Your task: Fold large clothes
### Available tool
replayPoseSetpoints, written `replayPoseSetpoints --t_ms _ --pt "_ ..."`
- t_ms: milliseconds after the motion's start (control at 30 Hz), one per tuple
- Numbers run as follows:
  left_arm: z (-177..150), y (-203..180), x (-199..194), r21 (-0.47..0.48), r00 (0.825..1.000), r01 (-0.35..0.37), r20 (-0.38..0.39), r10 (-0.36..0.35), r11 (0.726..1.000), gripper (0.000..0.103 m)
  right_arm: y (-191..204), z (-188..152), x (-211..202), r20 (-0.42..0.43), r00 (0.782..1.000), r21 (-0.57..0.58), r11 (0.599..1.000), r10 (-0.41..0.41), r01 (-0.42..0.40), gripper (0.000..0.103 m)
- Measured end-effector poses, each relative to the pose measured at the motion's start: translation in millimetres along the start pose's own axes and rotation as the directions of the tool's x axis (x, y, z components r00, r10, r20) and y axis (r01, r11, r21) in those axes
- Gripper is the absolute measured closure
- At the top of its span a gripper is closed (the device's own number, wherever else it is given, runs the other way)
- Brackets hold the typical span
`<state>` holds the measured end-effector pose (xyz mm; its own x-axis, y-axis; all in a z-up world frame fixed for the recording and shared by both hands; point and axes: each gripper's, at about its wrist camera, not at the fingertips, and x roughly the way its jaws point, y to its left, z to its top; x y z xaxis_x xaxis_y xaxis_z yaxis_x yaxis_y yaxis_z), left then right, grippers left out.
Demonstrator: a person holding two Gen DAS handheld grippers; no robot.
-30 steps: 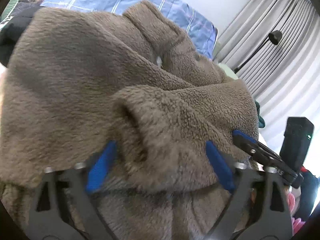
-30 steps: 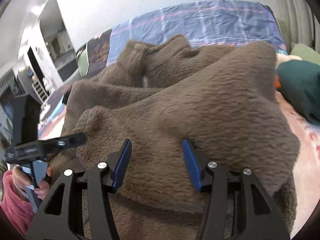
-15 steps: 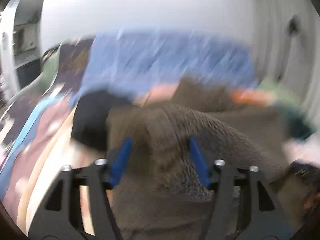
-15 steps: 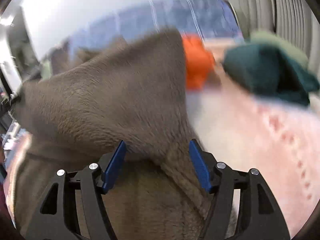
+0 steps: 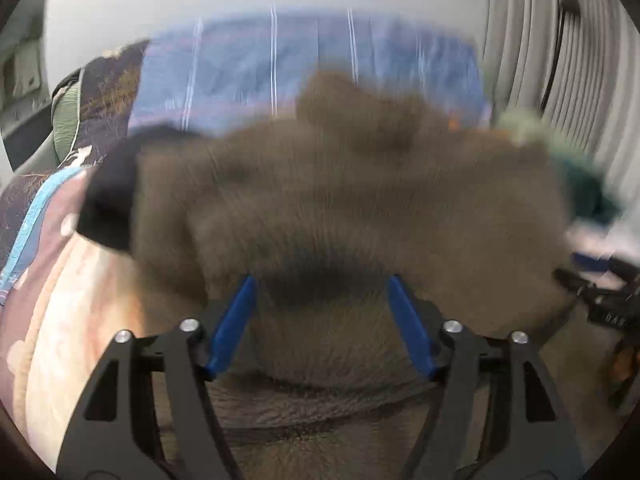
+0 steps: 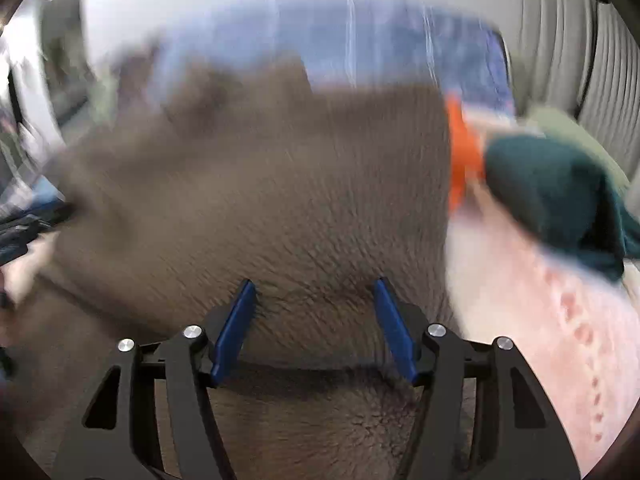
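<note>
Brown fleece garment [image 5: 344, 208] fills both views, running left to right across the bed [image 6: 560, 320]. Left gripper [image 5: 322, 320] and right gripper [image 6: 314, 320] stand apart, fleece bunched between each pair of blue fingers; neither is nearer.

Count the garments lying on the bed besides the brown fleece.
3, perhaps more hidden: a black garment left of the brown fleece, an orange one at its right edge, a dark green one farther right.

A blue plaid pillow [image 5: 312, 68] with white stripes spans the top centre. Grey pleated curtains [image 5: 560, 60] fill the upper right. A dark green garment [image 6: 560, 200] lies at right centre, touching 1 orange item [image 6: 460, 156] on its left. A pale pink patterned sheet [image 6: 540, 340] covers the lower right.
</note>
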<state>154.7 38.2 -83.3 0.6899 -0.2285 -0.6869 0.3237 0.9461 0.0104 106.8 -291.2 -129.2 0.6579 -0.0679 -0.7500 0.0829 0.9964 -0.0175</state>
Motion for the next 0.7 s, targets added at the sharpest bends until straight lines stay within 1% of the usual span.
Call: replayPoseSetpoints --t_ms 33,67,100,167,233,333,367,433,467,533,567,600,633,700 --pt "-12.1 -8.3 17.1 0.062 0.998 -0.065 -0.007 0.066 0.996 0.031 -2.6 -3.9 4.7 0.0 1.0 0.015 1.0 0.014 -0.014 0.039" --pt "-19.4 -17.8 23.8 0.117 0.993 -0.115 0.011 0.115 0.986 0.031 -4.2 -5.6 2.0 0.016 1.0 0.024 0.999 0.024 -0.024 0.039" --pt "-16.7 -22.6 18.3 0.132 0.991 -0.133 0.023 0.131 0.982 0.031 -3.9 -3.8 -4.1 0.021 1.0 0.014 1.0 0.019 -0.02 0.037" --pt "-7.6 -23.3 8.5 0.123 0.994 -0.108 0.026 0.106 0.986 0.028 -6.5 -1.2 -15.9 0.032 0.999 0.019 1.0 0.015 -0.016 0.037" --pt "-2.0 -15.4 1.5 0.07 0.999 -0.054 0.01 0.053 0.996 0.028 -11.3 0.8 -25.0 0.047 0.999 0.04 0.999 0.02 -0.022 0.037" --pt "3.3 2.2 -15.4 -0.032 1.0 0.001 0.022 0.0 0.999 0.028 -19.8 -1.3 -30.3 0.07 0.998 0.056 0.998 0.003 -0.007 0.037" --pt "3.0 8.4 -25.0 -0.058 1.0 0.007 0.029 -0.005 0.998 0.026 -23.9 -3.8 -33.4 0.064 0.998 0.065 0.998 -0.004 0.0 0.037" --pt "-2.4 25.1 -43.9 -0.088 0.999 0.019 0.032 -0.017 0.996 0.019 -29.9 -8.8 -41.8 0.049 0.999 0.076 0.997 0.017 -0.02 0.037" --pt "-14.3 35.1 -59.0 -0.099 0.999 0.025 0.033 -0.022 0.995 0.015 -40.2 -17.2 -50.9 0.054 0.998 0.089 0.996 0.024 -0.028 0.037" --pt "-28.3 54.0 -81.4 -0.114 1.0 0.009 0.027 -0.006 0.993 0.011 -55.9 -29.7 -65.1 0.066 0.998 0.114 0.993 0.01 -0.018 0.037" --pt "-43.7 68.8 -90.8 -0.128 1.0 -0.011 0.004 0.012 0.992 0.009 -71.0 -41.9 -75.7 0.072 0.997 0.147 0.989 -0.002 -0.009 0.037" --pt "-54.0 80.6 -98.1 -0.137 1.0 -0.023 -0.014 0.021 0.99 0.009 -77.5 -49.7 -81.3 0.071 0.997 0.168 0.986 -0.009 -0.004 0.037" --pt "-71.2 93.5 -102.0 -0.157 0.998 -0.036 -0.054 0.028 0.987 0.009 -87.2 -59.1 -86.7 0.065 0.998 0.195 0.981 -0.017 0.004 0.036" --pt "-94.7 109.3 -105.7 -0.188 0.994 -0.033 -0.112 0.012 0.982 0.009 -102.7 -78.2 -93.5 0.039 0.999 0.24 0.971 -0.013 0.003 0.036"
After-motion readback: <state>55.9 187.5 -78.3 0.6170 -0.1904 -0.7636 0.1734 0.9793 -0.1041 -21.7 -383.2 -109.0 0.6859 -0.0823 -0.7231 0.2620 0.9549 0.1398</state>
